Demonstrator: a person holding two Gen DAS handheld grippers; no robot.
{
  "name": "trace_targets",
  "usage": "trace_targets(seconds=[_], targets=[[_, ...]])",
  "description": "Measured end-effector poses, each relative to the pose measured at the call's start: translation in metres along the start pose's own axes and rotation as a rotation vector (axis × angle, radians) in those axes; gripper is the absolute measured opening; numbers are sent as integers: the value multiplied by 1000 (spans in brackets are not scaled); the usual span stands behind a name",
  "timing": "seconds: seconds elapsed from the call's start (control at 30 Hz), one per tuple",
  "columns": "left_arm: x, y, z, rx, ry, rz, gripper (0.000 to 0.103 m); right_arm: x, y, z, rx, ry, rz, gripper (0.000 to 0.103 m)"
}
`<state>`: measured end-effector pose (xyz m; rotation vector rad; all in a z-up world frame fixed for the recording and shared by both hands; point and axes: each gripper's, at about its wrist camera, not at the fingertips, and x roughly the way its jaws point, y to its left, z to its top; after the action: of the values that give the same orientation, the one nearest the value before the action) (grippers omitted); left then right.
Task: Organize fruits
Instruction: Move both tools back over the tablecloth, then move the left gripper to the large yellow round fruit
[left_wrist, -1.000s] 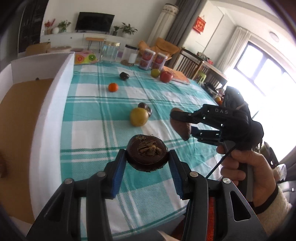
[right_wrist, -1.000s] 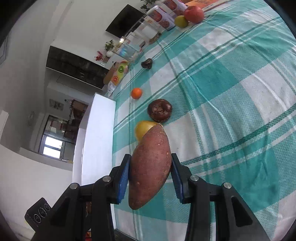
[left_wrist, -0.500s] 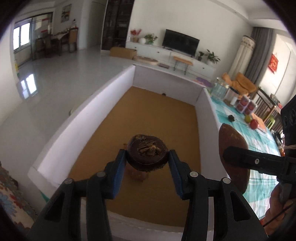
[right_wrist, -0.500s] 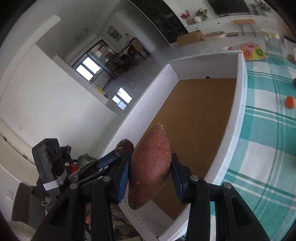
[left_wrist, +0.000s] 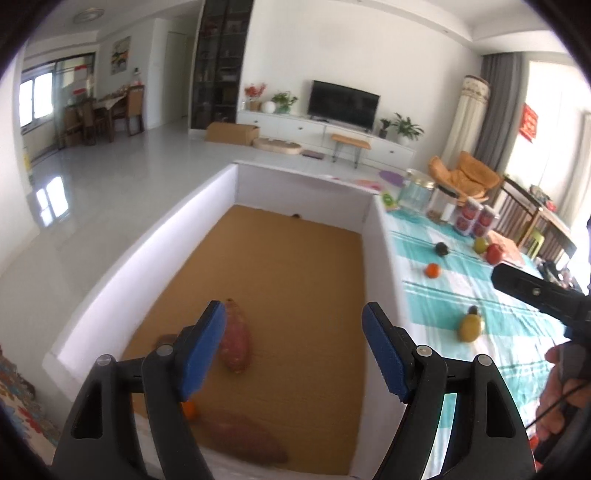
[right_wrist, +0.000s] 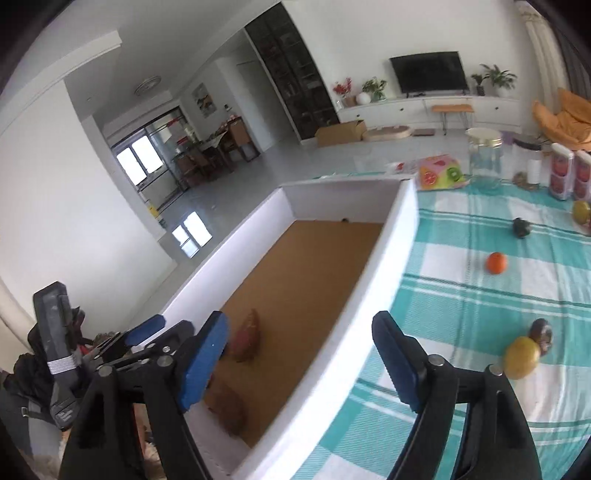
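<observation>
white box (left_wrist: 303, 186) (brown floor), teal-checked tablecloth (right_wrist: 461, 306) — orange fruit (right_wrist: 496, 263)

Daylight fills the room, bright and even. In the left wrist view the window (left_wrist: 554, 122) at the right edge is blown out to white. The floor (left_wrist: 74, 206) mirrors window panes as glare patches. Both views bend strongly outward, with black corners. The near sweet potato (left_wrist: 240, 439) in the box (left_wrist: 207, 206) is blurred. The box's floor lies in soft shade. Distant furniture stays fairly sharp.
</observation>
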<state>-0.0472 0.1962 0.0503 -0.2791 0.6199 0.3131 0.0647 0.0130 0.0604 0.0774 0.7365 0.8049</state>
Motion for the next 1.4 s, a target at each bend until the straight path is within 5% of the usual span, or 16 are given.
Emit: trace_targets(seconds=[0.13,0.27,0.33,0.5,0.73,1.07,1.4], targets=[[-9,-71,-13,128,21,-204,85,-20,-98,-28,106,-12,-274,89],[13,-136,-35,213,190,-405,85,-37,-196,-69,278,59,-441,89],[31,-159,-53,248,257,-444,85,-50,-229,-89,306,74,-527,89],[84,-194,-86,330,303,-326,85,-67,-259,-121,339,62,-662,89],[129,-201,-95,392,249,-207,85,-63,-271,-126,399,61,-698,89],[145,-193,-105,388,250,-170,85,-52,-266,-126,360,99,-722,101],[149,-196,-106,405,255,-171,90,-47,-264,-125,339,126,-739,103]])
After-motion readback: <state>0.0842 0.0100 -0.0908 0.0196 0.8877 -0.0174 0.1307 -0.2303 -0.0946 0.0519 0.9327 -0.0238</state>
